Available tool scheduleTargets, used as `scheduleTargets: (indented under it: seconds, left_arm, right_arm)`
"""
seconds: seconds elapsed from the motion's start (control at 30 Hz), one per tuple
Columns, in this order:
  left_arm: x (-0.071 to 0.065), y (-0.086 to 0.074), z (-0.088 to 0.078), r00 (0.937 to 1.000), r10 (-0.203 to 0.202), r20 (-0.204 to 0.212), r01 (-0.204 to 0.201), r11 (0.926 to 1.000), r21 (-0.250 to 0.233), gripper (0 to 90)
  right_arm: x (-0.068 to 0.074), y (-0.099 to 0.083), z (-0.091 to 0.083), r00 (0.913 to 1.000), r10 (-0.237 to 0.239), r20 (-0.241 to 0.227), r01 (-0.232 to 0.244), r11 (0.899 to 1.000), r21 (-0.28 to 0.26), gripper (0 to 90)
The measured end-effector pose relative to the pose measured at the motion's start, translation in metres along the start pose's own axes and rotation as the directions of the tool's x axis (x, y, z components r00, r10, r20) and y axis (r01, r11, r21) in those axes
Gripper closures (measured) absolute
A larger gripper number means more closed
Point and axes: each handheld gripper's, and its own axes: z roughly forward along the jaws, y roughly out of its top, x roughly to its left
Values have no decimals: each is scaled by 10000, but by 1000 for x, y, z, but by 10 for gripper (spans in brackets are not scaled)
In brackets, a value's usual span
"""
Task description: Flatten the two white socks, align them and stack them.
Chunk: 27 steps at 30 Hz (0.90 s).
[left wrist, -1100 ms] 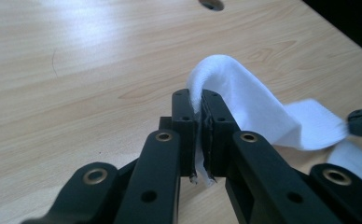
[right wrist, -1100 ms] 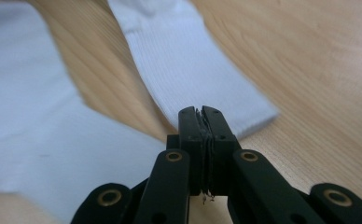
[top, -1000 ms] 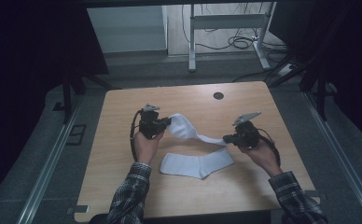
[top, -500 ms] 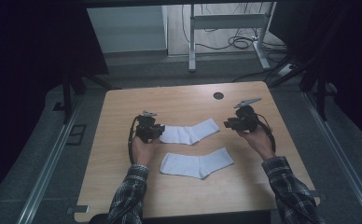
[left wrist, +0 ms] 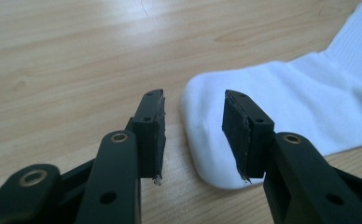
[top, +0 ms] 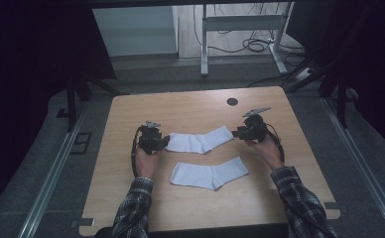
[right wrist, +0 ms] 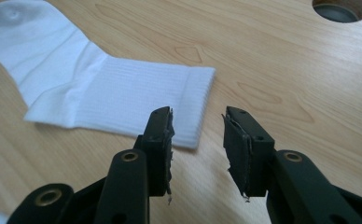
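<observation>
Two pairs of jaws stand partly open, both having just been opening, and neither grips anything. The left gripper [left wrist: 193,135] has the rounded toe of the far sock [left wrist: 281,112] lying slack between its pads (not pinched). The right gripper [right wrist: 198,144] sits at that sock's ribbed cuff [right wrist: 151,98]. The far sock [top: 198,141] lies flat across the tabletop [top: 190,104], with the near sock [top: 208,173] just beside it
</observation>
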Motion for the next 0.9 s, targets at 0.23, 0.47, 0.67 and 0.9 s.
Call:
scheduleTargets:
  seconds: [0.23, 0.47, 0.67, 0.9]
  left_arm:
    - [5, -11, 5, 9997, -174, 187, 176, 9998, -94, 603]
    - [6, -16, 12, 9995, -128, 306, 125, 9999, 81, 674]
    - [4, -17, 12, 9984, -159, 547, 156, 9999, 61, 829]
    - [0, -16, 7, 9984, 0, 564, 4, 10000, -60, 858]
  right_arm:
    - [5, 5, 25, 9994, -113, 337, 109, 9999, 126, 617]
    - [9, 1, 40, 9981, -273, 552, 249, 9987, 447, 658]
    - [13, 0, 40, 9993, -82, 376, 59, 9981, 619, 805]
    - [14, -2, 30, 9997, -38, 239, 23, 9981, 618, 822]
